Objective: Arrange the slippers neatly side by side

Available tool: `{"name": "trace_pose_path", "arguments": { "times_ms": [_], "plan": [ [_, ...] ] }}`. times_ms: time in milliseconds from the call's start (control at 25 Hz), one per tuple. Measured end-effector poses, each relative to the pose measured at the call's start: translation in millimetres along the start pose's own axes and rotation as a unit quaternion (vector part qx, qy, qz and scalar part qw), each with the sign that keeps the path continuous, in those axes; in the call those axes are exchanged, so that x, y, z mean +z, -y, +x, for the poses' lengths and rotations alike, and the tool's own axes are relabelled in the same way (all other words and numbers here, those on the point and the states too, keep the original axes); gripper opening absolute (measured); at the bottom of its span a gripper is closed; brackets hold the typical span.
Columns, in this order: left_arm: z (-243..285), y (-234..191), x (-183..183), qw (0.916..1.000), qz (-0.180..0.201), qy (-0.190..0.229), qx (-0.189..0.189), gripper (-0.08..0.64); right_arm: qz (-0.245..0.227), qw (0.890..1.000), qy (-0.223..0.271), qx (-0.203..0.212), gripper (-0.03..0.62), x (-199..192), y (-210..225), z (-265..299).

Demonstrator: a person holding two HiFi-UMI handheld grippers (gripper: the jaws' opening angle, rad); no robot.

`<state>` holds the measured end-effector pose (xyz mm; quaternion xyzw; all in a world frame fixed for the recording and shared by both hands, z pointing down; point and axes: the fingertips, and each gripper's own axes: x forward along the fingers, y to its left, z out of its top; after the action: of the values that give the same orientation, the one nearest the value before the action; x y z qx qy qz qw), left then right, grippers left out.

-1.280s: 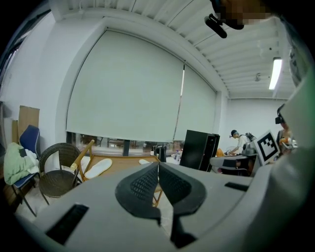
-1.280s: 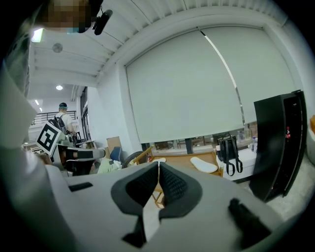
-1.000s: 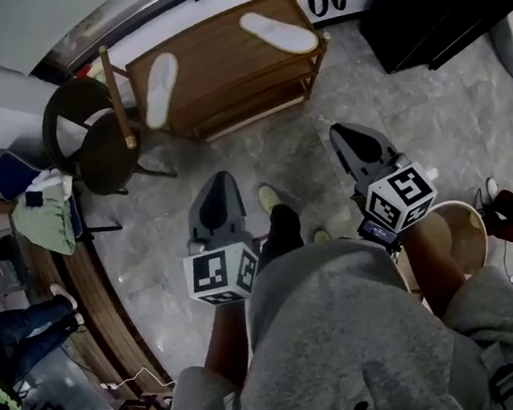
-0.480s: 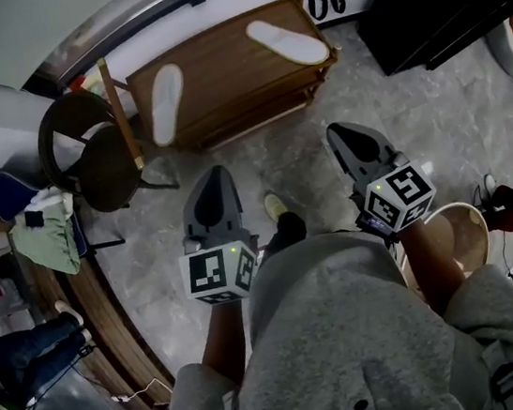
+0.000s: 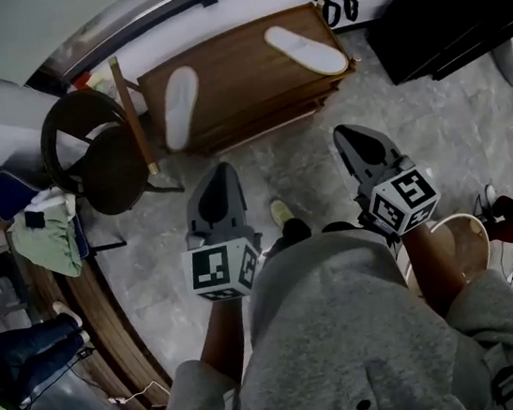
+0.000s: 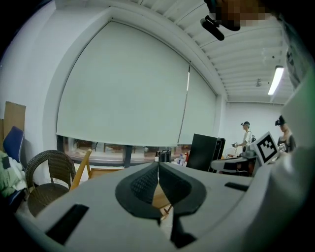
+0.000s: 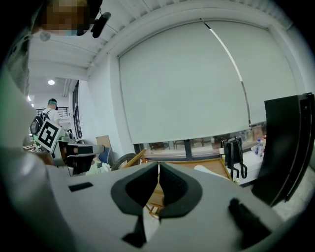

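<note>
your left claw (image 5: 222, 171) and your right claw (image 5: 348, 131) are both shut tight with nothing in them, out over the floor. farther on stands the wooden rack (image 5: 240, 75). one white slipper (image 5: 181, 106) lies by its left edge. the other slipper (image 5: 306, 48) lies near its far right corner, well apart. they look light, flat and bendy, so pinch each one by its side rim.

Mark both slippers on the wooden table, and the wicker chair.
Slipper nearer chair (image 5: 180, 106): head view, middle of its length.
Other slipper (image 5: 307, 49): head view, middle of its length.
Chair (image 5: 117, 170): head view, on the seat.
</note>
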<state>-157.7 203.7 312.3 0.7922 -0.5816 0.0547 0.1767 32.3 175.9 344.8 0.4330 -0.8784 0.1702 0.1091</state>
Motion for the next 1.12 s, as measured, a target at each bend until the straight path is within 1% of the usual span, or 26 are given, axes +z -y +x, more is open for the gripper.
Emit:
{"name": "trace_pose_path", "arguments": {
  "times_ms": [400, 640, 760, 880, 1120],
  "plan": [
    [9.5, -23.8, 3.3, 1.0000, -0.004, 0.002, 0.002, 0.017, -0.004, 1.000, -0.005, 0.006, 0.029, 3.0, -8.8, 28.4],
    [6.8, -33.2, 1.6, 1.0000, -0.004, 0.006, 0.005, 0.017, -0.013, 1.000, -0.008, 0.006, 0.029, 3.1, -14.9, 32.7],
    [4.3, -40.0, 4.7, 0.9999, 0.003, 0.009, 0.010, 0.015, -0.021, 1.000, -0.004, 0.006, 0.029, 9.9, -18.4, 37.1],
    [1.5, -42.6, 6.6, 0.9998, 0.010, 0.009, 0.011, 0.015, -0.025, 1.000, 0.003, 0.007, 0.029, 16.0, -21.4, 39.9],
    [-5.9, -42.1, 9.7, 0.9998, 0.005, 0.016, 0.013, 0.015, -0.030, 0.999, 0.008, 0.008, 0.029, 19.6, -25.9, 39.8]
  ]
}}
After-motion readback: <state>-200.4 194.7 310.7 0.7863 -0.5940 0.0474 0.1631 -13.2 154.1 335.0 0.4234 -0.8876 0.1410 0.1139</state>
